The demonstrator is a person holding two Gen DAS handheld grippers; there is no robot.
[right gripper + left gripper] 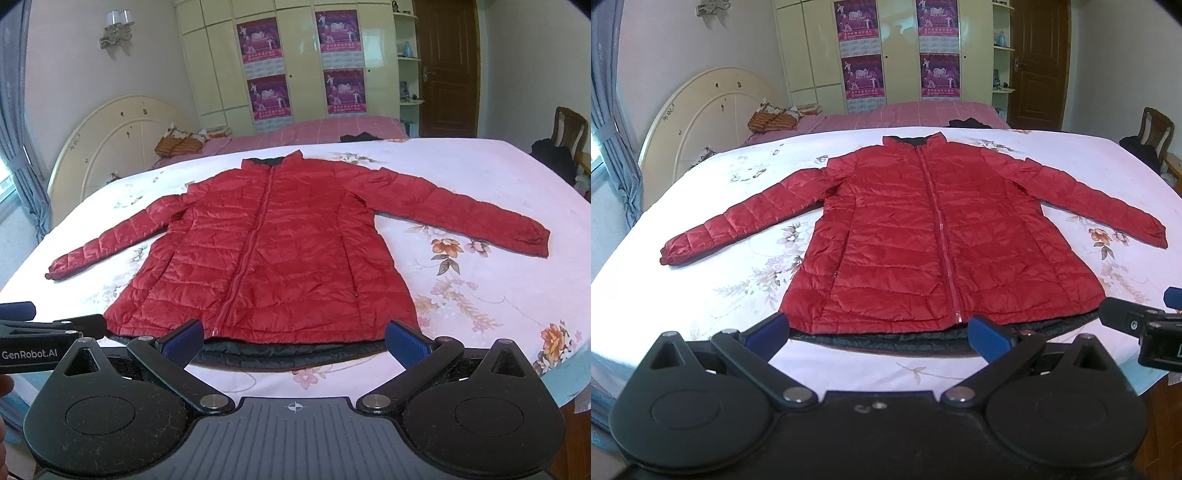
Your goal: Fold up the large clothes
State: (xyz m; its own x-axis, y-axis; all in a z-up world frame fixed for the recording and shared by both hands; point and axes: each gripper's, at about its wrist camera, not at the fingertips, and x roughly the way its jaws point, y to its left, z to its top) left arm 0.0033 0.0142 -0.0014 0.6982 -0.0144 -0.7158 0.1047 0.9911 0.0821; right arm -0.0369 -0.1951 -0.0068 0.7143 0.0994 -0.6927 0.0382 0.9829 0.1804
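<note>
Hiding jacket (923, 236) hem — left gripper (879, 334), fingers spread, empty

A floral sheet (1052, 155) is spread over the bed beyond the jaws. Farther off, a pink cover (916, 112) is seen, with a brown bag (772, 120) lying on it to the left and a dark garment (967, 123) at its near edge. A cream headboard (698, 114) is set far left, beside a blue curtain (613, 122). Posters (862, 75) are fixed on the wardrobe (809, 55) straight ahead. A brown door (1039, 62) and a chair (1154, 127) are seen to the right.
</note>
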